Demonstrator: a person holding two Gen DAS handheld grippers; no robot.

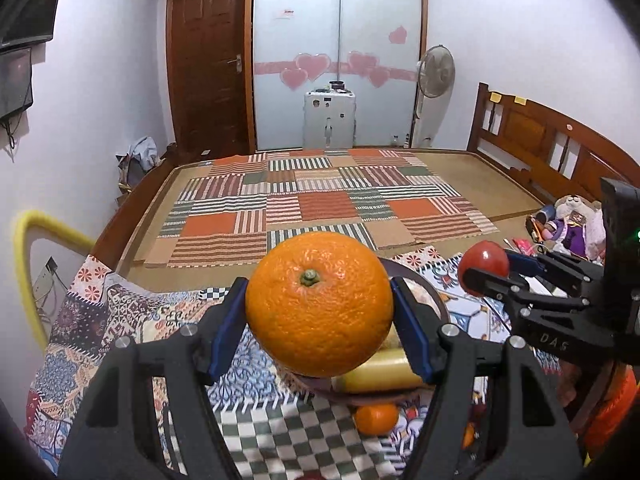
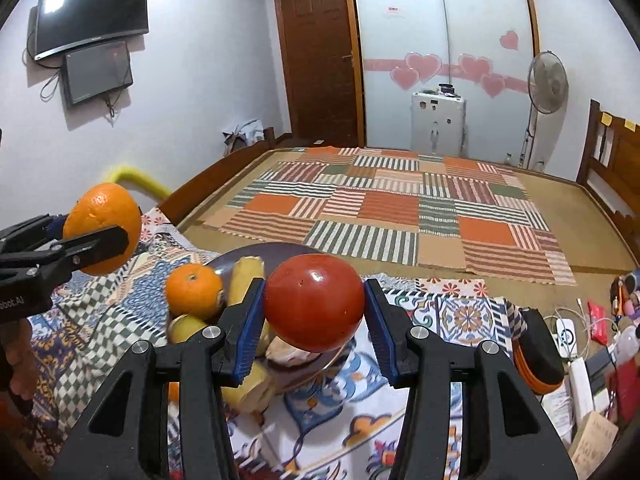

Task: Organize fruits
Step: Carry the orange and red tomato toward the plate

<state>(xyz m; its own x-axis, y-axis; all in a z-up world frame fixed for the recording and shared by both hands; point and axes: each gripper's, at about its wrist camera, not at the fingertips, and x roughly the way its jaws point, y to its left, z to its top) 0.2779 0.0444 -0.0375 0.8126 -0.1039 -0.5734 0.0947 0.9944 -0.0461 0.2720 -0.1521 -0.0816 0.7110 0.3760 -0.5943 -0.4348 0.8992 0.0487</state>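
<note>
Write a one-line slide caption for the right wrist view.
Right gripper grips a round red tomato above a dark plate of fruit; left gripper holds a large orange.

Ahead of you lies a patchwork mat (image 2: 404, 216) of striped and orange squares, spread over a tan bed (image 1: 480, 168) with a wooden headboard (image 1: 540, 140) at your right. Nearer you, a patterned quilt (image 2: 460, 316) covers the surface. On the far wall you see a brown door (image 2: 320, 52) beside frosted panels with pink hearts (image 2: 422, 66). A white appliance (image 2: 438, 124) stands before them, and a fan (image 2: 547, 80) just right of it. Two dark screens (image 2: 90, 12) hang on your left wall. Toys (image 1: 572, 220) and clutter sit at your far right.
</note>
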